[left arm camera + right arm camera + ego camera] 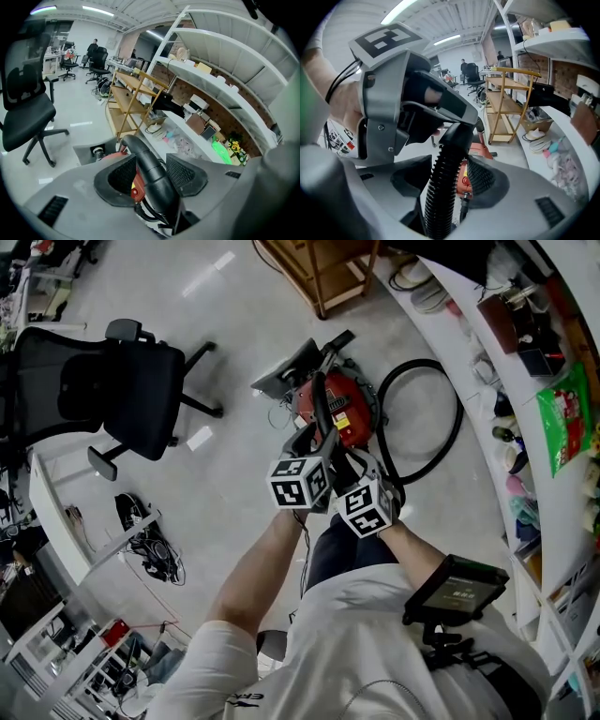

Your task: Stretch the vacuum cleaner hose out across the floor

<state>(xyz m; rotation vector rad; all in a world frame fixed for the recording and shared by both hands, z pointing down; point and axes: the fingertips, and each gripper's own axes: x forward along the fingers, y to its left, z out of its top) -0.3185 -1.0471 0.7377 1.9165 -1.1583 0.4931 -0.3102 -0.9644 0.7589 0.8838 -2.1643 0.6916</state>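
**Q:** Left gripper (154, 174) first: what is it doing?

**A:** Its jaws stand apart around the smooth black curved end tube (145, 154) of the vacuum cleaner hose. A gap shows on one side, so nothing is clamped.

**Q:** And the right gripper (445, 180)?

**A:** It is spread wide too. The black ribbed plastic hose (440, 206) runs between its jaws, unpinched.

**Q:** Where is the rest of the hose?

**A:** It curls in a loop on the pale glossy floor (234, 324), beside the red canister vacuum cleaner (349, 418), just ahead of both grippers.

The floor (234, 334) is being occupied by a red vacuum cleaner (349, 413), its looped hose (427, 363), and an office chair (141, 390).
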